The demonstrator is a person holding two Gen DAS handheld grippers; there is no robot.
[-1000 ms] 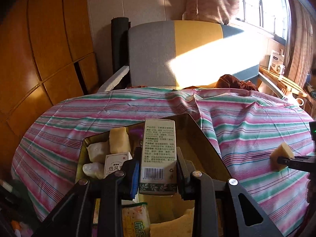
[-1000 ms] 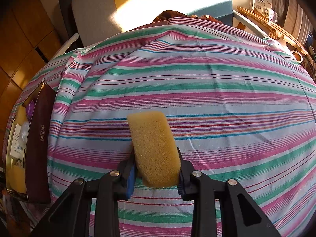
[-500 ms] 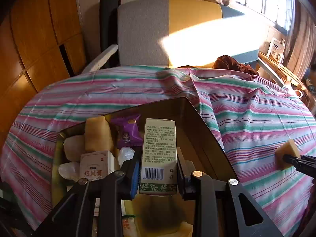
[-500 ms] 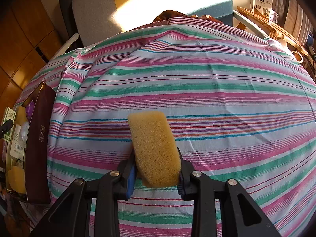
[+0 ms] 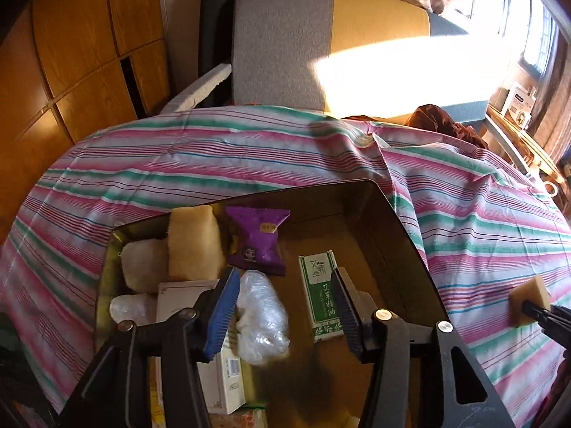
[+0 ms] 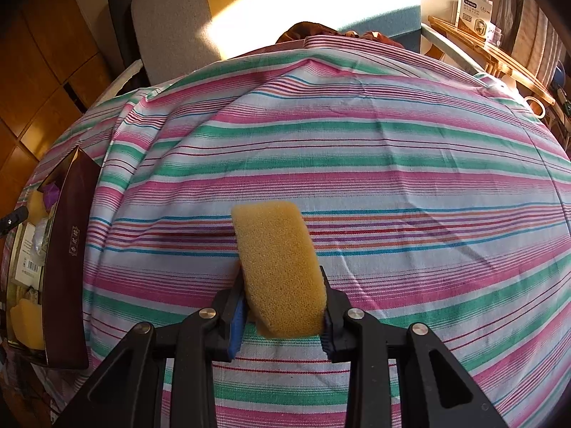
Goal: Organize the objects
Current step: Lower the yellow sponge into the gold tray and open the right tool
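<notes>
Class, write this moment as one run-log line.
left claw: opening, green-and-white box lying in tray | right claw: shut on yellow sponge over striped cloth

Left hand-held gripper (image 5: 283,306): jaws opening; a second ago they clamped the green-and-white carton (image 5: 320,296) upright. Carton now lies flat on the floor of the tin box (image 5: 399,235), printed face up, beside the right pad. More of the box's contents now in view.

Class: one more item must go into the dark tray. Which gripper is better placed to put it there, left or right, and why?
Right. The right gripper grips the yellow sponge block; the left gripper, jaws opening, holds nothing, its green-and-white carton already in the dark tray.
</notes>
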